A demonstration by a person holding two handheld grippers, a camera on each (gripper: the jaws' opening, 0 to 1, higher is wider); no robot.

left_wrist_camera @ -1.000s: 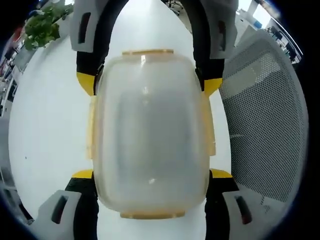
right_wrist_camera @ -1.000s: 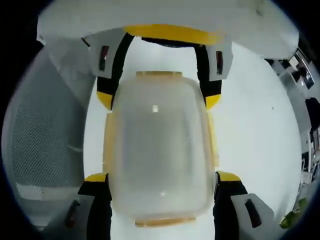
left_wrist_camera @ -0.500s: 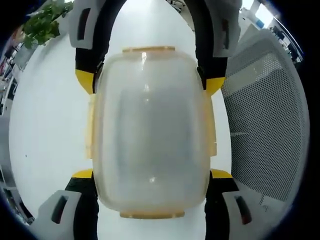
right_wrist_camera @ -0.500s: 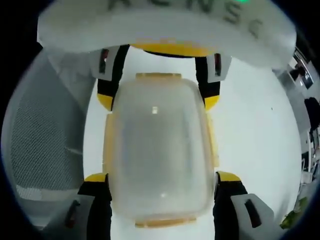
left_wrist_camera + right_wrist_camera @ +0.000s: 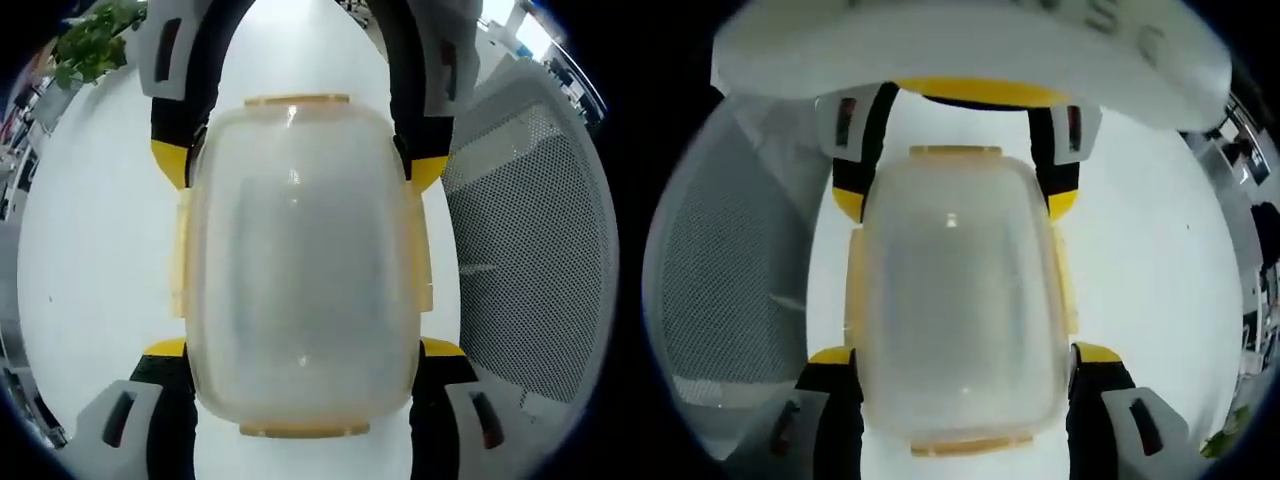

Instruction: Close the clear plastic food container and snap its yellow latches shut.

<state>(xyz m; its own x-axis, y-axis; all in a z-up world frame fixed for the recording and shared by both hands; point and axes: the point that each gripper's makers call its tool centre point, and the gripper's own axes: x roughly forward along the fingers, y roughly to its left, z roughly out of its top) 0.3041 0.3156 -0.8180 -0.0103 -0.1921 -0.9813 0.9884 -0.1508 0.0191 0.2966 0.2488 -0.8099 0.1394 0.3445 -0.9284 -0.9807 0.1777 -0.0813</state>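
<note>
clear food container [image 5: 300,270] sitting lid-on on the white bench [image 5: 90,260], left gripper [image 5: 300,350] straddling one end, right gripper [image 5: 958,360] the other, both spread wide around it, yellow latches [image 5: 958,150] along the edges, mesh chair [image 5: 530,250] beside

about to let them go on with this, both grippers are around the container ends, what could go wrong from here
1. The container sits between both grippers' jaws on a smooth white table; uneven pressure could make it slide or twist.
2. The right gripper and left gripper face each other closely, so their yellow tips could collide.
3. Through the hazy plastic, the yellow latches cannot be confirmed snapped; one may stay loose.
</note>
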